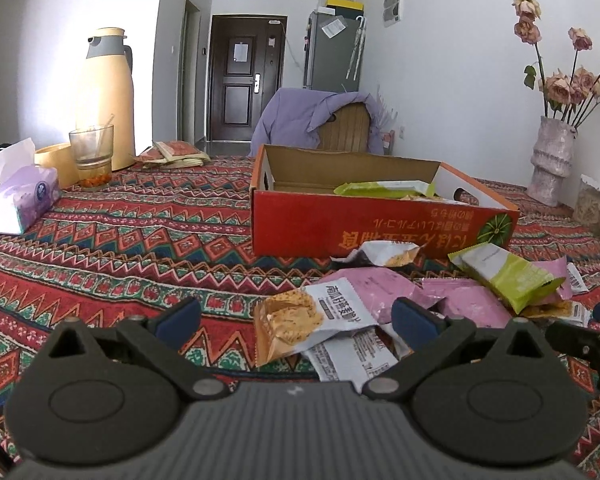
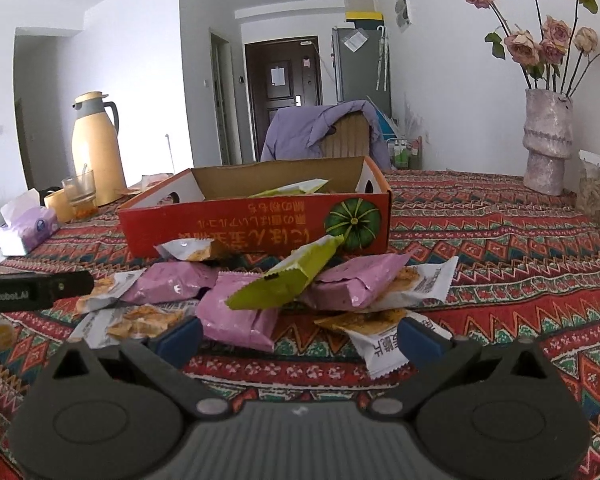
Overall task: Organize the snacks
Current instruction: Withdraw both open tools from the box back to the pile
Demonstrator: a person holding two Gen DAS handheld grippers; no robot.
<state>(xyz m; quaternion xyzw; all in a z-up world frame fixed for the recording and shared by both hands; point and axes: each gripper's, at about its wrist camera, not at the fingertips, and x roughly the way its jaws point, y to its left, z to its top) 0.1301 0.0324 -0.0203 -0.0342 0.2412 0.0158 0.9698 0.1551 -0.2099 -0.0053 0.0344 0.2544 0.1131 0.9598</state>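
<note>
A desk (image 2: 500, 232) covered in a red patterned cloth carries everything. The largest thing on it is an open red cardboard box (image 2: 256, 226), its long axis running left to right across both views, its printed front wall facing the cameras with the lettering upside down. At least one green snack packet (image 1: 384, 189) lies inside it toward the right end; more may lie under it, but that cannot be told.

Behind the box stands a chair draped with a purple jacket (image 2: 316, 128). At the far left are one yellow thermos jug (image 1: 106, 100), one glass cup (image 1: 92, 156) and one tissue pack (image 1: 18, 200); at the far right, one vase of dried roses (image 2: 548, 140).

In front of the box lies a loose pile of snack packets on the cloth. The right wrist view shows three pink packets (image 2: 240, 312), lying flat with long axes roughly left to right. One green packet (image 2: 288, 280) rests across them, tilted, its long axis pointing up and right toward the box. Around these lie about five white packets (image 1: 300, 320) showing orange crackers; the exact count is unclear.

The left gripper (image 1: 296, 316) is spread wide and holds nothing, a white cracker packet lying between its blue fingertips. The right gripper (image 2: 300, 334) is likewise wide and unloaded, just short of the pile.
</note>
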